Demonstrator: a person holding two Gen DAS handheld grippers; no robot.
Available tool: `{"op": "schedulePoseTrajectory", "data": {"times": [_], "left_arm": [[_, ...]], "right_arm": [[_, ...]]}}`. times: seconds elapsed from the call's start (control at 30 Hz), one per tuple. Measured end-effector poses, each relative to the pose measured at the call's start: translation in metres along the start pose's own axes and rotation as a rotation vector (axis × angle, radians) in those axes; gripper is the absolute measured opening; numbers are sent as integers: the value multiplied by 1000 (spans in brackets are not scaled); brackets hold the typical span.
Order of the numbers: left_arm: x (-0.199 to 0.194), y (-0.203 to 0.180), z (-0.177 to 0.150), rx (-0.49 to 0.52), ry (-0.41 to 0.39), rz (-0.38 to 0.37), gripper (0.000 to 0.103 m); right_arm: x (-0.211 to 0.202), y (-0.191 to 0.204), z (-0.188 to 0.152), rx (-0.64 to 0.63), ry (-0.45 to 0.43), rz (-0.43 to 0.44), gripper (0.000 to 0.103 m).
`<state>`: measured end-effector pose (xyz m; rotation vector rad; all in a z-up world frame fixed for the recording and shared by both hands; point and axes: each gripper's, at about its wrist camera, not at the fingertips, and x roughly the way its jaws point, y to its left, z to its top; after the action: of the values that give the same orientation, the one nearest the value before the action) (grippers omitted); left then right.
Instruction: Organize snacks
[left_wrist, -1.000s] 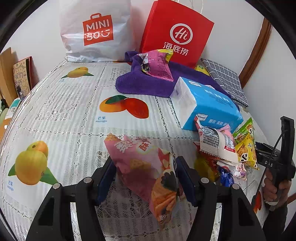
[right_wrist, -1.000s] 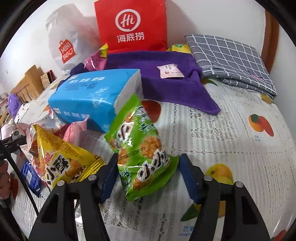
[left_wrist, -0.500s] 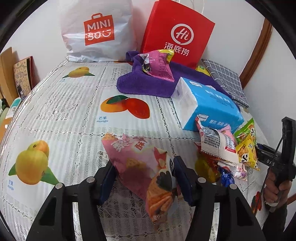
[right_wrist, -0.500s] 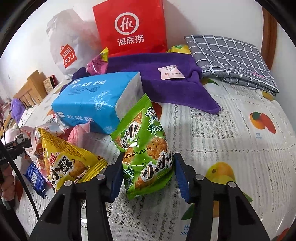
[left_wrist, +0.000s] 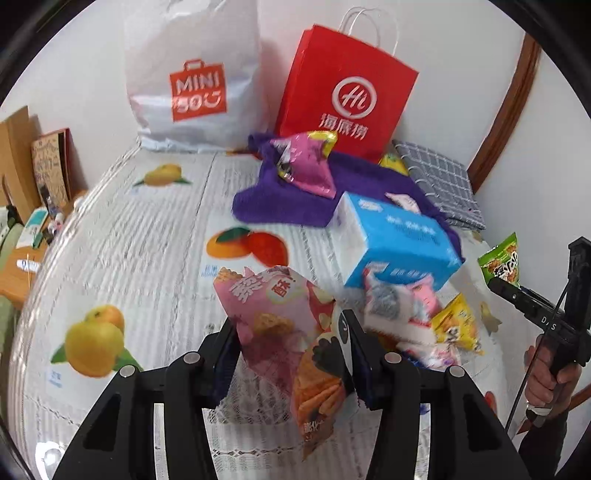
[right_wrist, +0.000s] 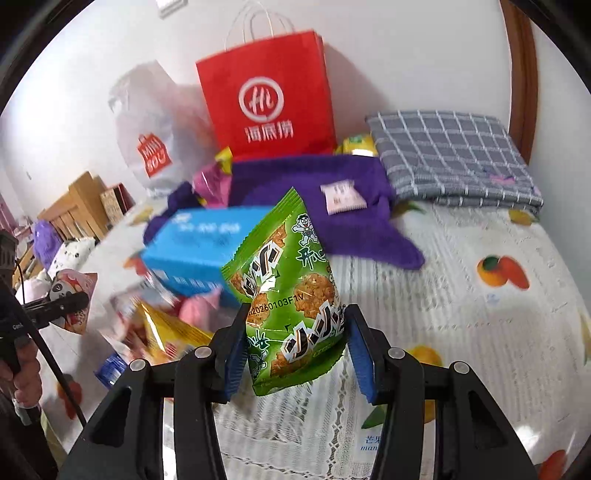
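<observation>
My left gripper (left_wrist: 291, 350) is shut on a pink snack bag (left_wrist: 280, 317) and holds it above the table. My right gripper (right_wrist: 293, 343) is shut on a green snack bag (right_wrist: 291, 291), also lifted; that bag shows at the right of the left wrist view (left_wrist: 504, 264). A pile of snacks, with a yellow bag (left_wrist: 456, 326) and a pink-white pack (left_wrist: 402, 306), lies by a blue tissue pack (left_wrist: 395, 240). A magenta snack bag (left_wrist: 306, 162) and a small white packet (right_wrist: 341, 195) lie on a purple towel (right_wrist: 332, 199).
A red paper bag (left_wrist: 347, 92) and a white MINISO bag (left_wrist: 192, 81) stand against the back wall. A folded grey checked cloth (right_wrist: 450, 155) lies at the back right. The fruit-print tablecloth (left_wrist: 129, 240) covers the table. Wooden furniture stands off the left edge.
Both grippers have risen with their bags. The green bag has come up off the table and away from the pile; the pink bag is held higher too.
</observation>
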<state>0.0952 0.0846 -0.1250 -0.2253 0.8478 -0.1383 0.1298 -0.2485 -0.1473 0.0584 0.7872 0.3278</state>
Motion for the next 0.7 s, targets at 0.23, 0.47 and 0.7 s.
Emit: {"op": "schedulePoseTrajectory", "data": {"times": [0.23, 0.47, 0.7], "left_arm": [[-12, -14, 28, -23, -18, -31, 50], [-19, -35, 57, -5, -35, -3, 50], [-23, -48, 81, 17, -47, 36, 50]], "right_arm": [[-20, 9, 34, -1, -37, 1, 49], [-26, 9, 71, 21, -49, -18, 49], [-25, 5, 97, 43, -49, -12, 49]]}}
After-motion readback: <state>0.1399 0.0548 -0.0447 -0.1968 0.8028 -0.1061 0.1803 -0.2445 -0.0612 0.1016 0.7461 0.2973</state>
